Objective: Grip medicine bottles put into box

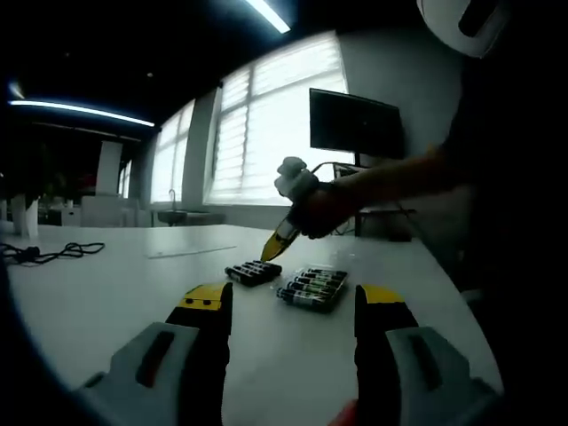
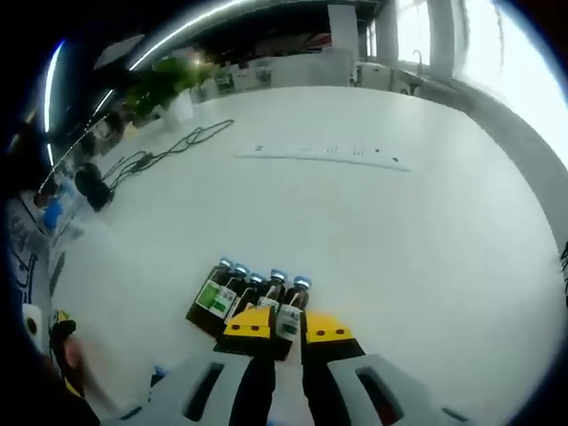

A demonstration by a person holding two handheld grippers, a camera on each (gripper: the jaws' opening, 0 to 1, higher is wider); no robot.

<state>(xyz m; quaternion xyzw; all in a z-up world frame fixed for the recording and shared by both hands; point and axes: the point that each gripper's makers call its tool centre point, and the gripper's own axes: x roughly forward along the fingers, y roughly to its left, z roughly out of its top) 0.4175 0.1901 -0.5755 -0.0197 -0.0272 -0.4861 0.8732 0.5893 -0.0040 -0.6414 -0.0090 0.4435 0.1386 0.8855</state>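
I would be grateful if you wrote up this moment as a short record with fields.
Surface: white table
Left tongs: open, above the table, holding nothing
Right tongs: jaws close together astride one bottle; contact not clear
Bottle row: dark bottles lying side by side, blue caps, green and white labels
Box: clear, with bottles lying in it, beside the loose bottle row
Cables: black, at the table's far side
Monitor: dark, by the window
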